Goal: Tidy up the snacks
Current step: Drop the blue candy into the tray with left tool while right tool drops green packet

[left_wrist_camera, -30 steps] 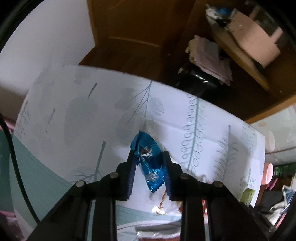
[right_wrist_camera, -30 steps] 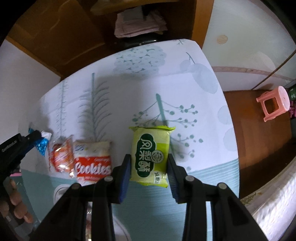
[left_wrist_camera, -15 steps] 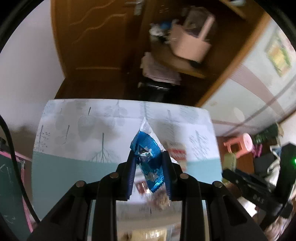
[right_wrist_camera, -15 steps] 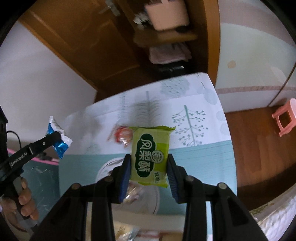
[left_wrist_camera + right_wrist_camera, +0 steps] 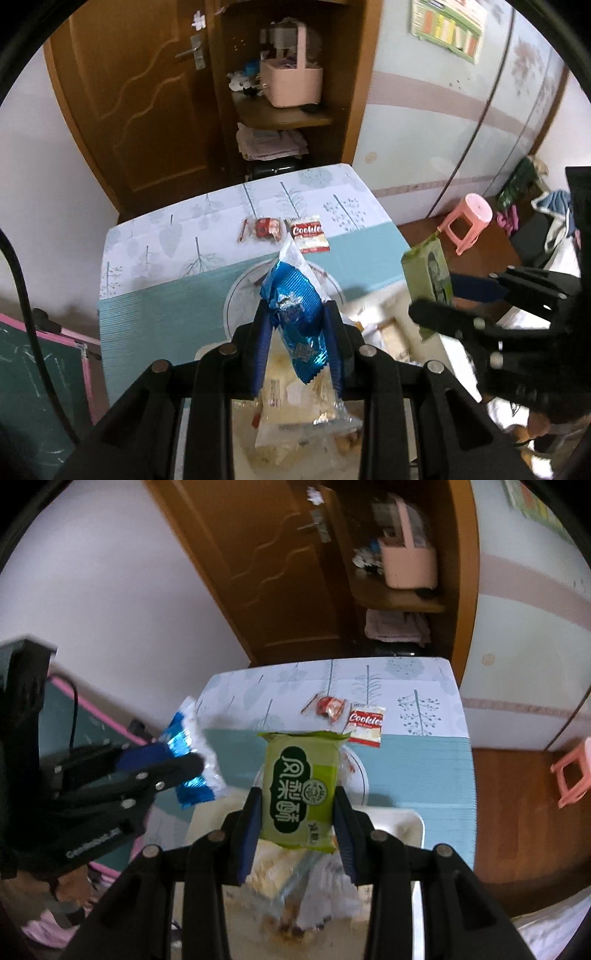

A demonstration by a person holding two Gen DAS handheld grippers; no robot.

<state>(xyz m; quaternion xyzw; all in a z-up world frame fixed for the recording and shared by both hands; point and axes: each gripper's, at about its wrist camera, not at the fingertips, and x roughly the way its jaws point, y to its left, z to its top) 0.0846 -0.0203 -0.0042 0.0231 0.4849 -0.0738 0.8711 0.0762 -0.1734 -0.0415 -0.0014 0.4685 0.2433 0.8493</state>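
Two grippers: both raised over the near end of the table, each with one wrapped snack
Left gripper (image 5: 298, 334): blue pads pressed on a blue foil snack (image 5: 295, 314) — held upright, its clear crimped end pointing up
Right gripper (image 5: 297, 812): clamped on a green snack pack (image 5: 303, 790) with dark green lettering, held flat toward the camera
Table (image 5: 147, 314): covered by a cloth, white with a tree print at the far end, teal at the near end
Red snack (image 5: 264, 228): lying on the white part of the cloth, just beside the Cookies packet (image 5: 309, 238)
Round plate (image 5: 236, 295): on the teal part, partly hidden behind the blue foil snack
White tray (image 5: 399, 823): at the near edge, below both grippers — blurred packets in it, contents not readable
Pink stool (image 5: 469, 221): on the wooden floor, to the right of the table
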